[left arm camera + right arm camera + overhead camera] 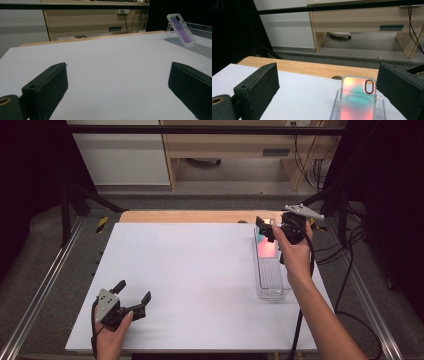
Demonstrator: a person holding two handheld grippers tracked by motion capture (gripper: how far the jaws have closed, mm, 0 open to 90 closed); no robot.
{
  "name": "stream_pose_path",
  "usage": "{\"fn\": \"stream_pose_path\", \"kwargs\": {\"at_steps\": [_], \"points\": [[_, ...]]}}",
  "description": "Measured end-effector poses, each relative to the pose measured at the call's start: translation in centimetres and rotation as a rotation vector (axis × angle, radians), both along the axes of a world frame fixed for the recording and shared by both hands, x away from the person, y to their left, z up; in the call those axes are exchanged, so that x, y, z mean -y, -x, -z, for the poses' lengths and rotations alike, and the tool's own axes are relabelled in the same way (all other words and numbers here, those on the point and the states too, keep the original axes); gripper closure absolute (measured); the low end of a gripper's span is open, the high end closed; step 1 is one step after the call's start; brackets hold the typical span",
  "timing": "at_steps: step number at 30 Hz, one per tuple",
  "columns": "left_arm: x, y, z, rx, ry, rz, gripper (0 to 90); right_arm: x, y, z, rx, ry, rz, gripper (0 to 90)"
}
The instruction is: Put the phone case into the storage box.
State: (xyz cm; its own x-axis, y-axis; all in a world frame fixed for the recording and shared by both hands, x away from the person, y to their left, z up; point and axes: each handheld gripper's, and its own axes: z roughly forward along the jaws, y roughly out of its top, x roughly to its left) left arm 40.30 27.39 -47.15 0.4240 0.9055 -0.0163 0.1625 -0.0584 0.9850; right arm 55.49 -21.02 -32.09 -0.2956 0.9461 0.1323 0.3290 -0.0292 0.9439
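A: What step is this?

B: An approach, by my reading. In the high view the right gripper (267,229) hovers at the upper right of the frame, over the far end of the clear tray (272,287). The phone case (266,245) leans in that far end, iridescent pink and teal.

A: Has it got hold of the case?

B: No. In the right gripper view the case (357,100) stands at lower centre-right, between the two black jaws, which are spread wide, and apart from both. Nothing is held.

A: And the other hand?

B: The left gripper (131,298) rests low at the lower left of the high view, on the white table (190,270), jaws wide apart and empty. From the left gripper view the case (180,28) sits far off at upper right, tilted against the tray (200,48).

A: So what does the next move call for?

B: Probably lowering the right gripper so the jaws straddle the case's long edges, then closing gently. The case leans, so the jaws should match its tilt, and the tray walls leave little room beside it.
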Motion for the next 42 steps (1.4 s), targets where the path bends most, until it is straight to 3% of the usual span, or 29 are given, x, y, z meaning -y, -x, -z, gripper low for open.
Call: {"fn": "stream_pose_path", "kwargs": {"at_steps": [18,28,36,42], "points": [[-0.4,0.7,-0.7,0.028,0.02,-0.012,2.2,1.1,3.5,-1.9,0.062,0.018,-0.064,3.4],[-1.3,1.2,-1.1,0.03,0.041,-0.021,2.3,1.1,4.8,-1.9,0.081,0.043,-0.091,3.4],[-2.0,1.5,-1.7,0.033,0.018,-0.017,2.3,1.7,6.0,-2.5,0.11,0.038,-0.092,4.0],[-2.9,1.9,-1.0,0.034,0.014,-0.028,1.9,2.4,6.9,-2.8,0.134,0.037,-0.093,4.2]]}}
